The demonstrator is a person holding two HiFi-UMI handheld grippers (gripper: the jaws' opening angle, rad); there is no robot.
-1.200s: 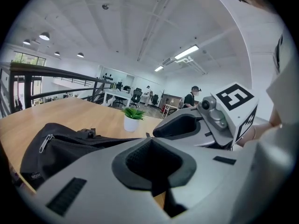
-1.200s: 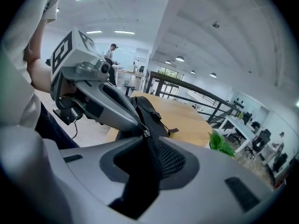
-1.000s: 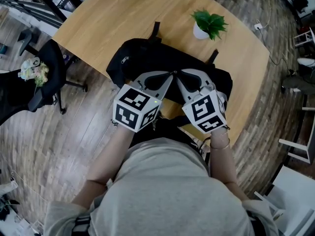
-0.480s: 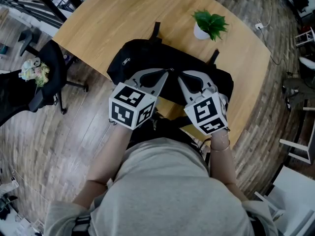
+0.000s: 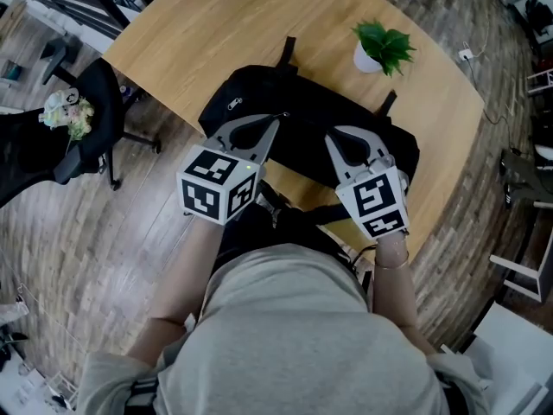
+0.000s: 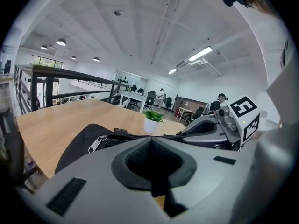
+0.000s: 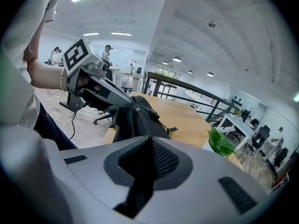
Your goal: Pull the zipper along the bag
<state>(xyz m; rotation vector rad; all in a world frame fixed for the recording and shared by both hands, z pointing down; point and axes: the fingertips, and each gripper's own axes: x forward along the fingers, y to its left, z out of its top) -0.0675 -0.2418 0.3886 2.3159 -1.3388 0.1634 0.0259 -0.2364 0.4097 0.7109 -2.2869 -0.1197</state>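
While the right tool (image 5: 332,137) pinches the black bag (image 5: 259,93) on the counter (image 5: 199,24), the left tool (image 5: 278,119) is clamped on the zipper pull (image 7: 136,109) — pulling seems in hand; next, a steady draw along the track

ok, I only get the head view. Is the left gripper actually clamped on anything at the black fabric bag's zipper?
Observer: Yes. Right gripper view shows the left gripper shut on a small metal zipper pull on top of the black fabric bag.
Operator: And the other one?
Observer: Its own view shows the right gripper shut on a fold of the bag's black fabric.
Operator: Anyone nearby?
Observer: Left gripper view shows a person at distant desks.
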